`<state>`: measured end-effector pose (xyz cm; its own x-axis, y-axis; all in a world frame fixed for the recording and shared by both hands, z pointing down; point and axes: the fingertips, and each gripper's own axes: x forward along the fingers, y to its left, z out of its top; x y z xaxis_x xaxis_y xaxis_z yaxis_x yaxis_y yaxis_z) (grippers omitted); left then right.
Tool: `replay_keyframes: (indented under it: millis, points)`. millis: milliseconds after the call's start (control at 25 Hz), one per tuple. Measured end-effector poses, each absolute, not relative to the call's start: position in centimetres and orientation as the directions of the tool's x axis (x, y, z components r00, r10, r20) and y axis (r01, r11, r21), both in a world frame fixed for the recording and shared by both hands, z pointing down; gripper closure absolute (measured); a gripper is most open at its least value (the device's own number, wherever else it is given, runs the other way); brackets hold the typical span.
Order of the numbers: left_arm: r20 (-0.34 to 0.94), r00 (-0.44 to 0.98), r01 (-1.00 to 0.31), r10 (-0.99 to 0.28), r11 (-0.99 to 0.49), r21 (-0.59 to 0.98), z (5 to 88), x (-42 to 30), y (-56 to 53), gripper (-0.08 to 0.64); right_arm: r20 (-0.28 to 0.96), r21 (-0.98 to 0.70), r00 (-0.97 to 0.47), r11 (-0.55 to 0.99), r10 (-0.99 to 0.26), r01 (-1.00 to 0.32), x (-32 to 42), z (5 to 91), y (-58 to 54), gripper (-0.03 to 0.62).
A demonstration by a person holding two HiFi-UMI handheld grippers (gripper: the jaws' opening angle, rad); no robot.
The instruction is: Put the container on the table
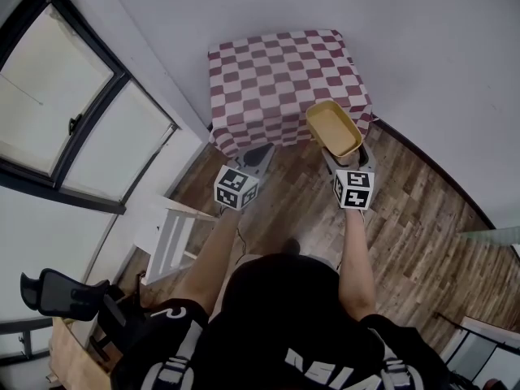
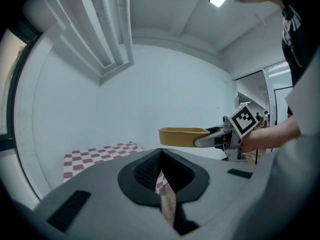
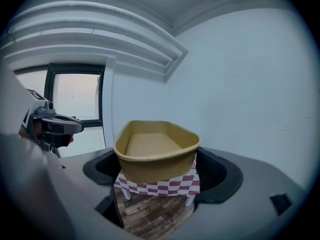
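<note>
Tan and empty, up in the air: grips the container (image 3: 155, 156) from both sides with the right gripper (image 3: 157, 170), jaws clamped on its near end. Holds it above the wood floor (image 1: 406, 218), just short of the near right corner of the red-and-white checked table (image 1: 276, 71), clear of the cloth. Hovers the left gripper (image 2: 162, 173) alongside, jaws pressed together on nothing. Shows a white wall (image 1: 422, 31) behind the table and a window (image 1: 57, 104) on the left.
</note>
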<state>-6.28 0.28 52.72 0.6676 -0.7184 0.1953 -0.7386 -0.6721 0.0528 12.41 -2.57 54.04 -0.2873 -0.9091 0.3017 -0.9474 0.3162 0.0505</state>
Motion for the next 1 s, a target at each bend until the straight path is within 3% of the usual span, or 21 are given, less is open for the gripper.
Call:
replay_keyframes:
  millis: [600, 1000]
  points:
    - [0.202, 0.662, -0.741, -0.722, -0.671, 0.031, 52.5, -6.0, -2.4, 0.535, 0.262, 0.043, -0.306, 0.328, -0.915, -0.944, 12.2, 53.1, -5.7, 0.115]
    - [0.194, 0.685, -0.719, -0.703, -0.694, 0.024, 52.5, -6.0, -9.8, 0.535, 0.247, 0.05, -0.277, 0.297, -0.929, -0.953, 12.4, 52.8, -12.2, 0.115]
